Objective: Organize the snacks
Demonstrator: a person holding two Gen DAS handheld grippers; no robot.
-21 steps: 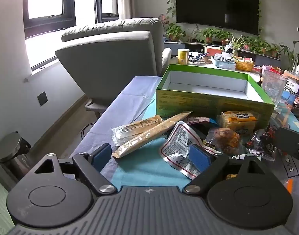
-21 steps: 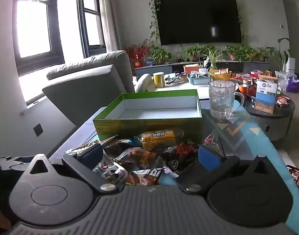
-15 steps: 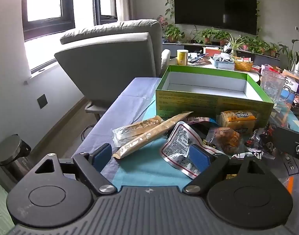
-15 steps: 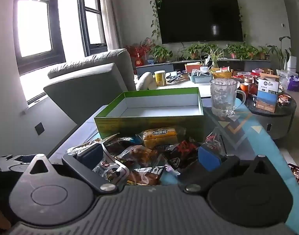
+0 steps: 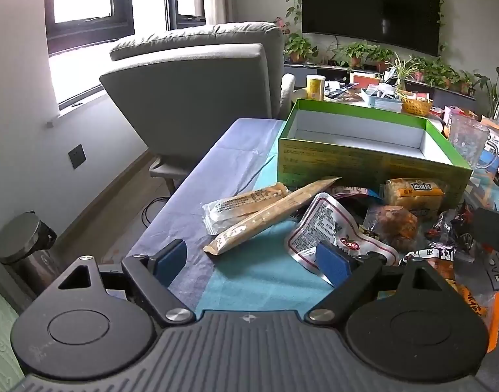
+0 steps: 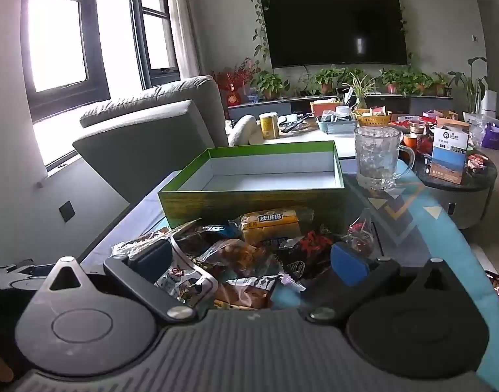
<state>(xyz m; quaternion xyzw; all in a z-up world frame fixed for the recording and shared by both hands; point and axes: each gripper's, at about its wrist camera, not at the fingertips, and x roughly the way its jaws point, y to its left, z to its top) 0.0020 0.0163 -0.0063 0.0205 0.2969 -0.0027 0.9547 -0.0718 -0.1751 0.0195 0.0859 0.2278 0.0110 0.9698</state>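
Green cardboard forms the box (image 5: pixel 363 166), which stands open-topped and empty on the far side of the table (image 5: pixel 229 160), its white interior showing in both wrist views. The snacks lie in a loose pile on the table, directly against the near wall of the box.

Pile contents, left to right in the left wrist view:
- Two long tan stick packets (image 5: pixel 269 215), crossed, one resting on the other.
- A white printed pouch (image 5: pixel 327 228) with a red border, lying flat just right of the sticks.
- A clear-wrapped brown pastry (image 5: pixel 394 223), just beyond the pouch.
- A yellow bread pack (image 5: pixel 412 192), touching the box wall.

The left gripper (image 5: pixel 252 259) is fully spread and holds nothing; its right pad overlaps the near edge of the white pouch in the picture, and contact cannot be determined. Bare blue cloth lies between its fingers.

The right gripper (image 6: pixel 249 261) stands partly open above the pile, with several wrappers between its fingers; neither pad presses on any packet.

A glass mug (image 6: pixel 378 160) stands just right of the box's far corner.
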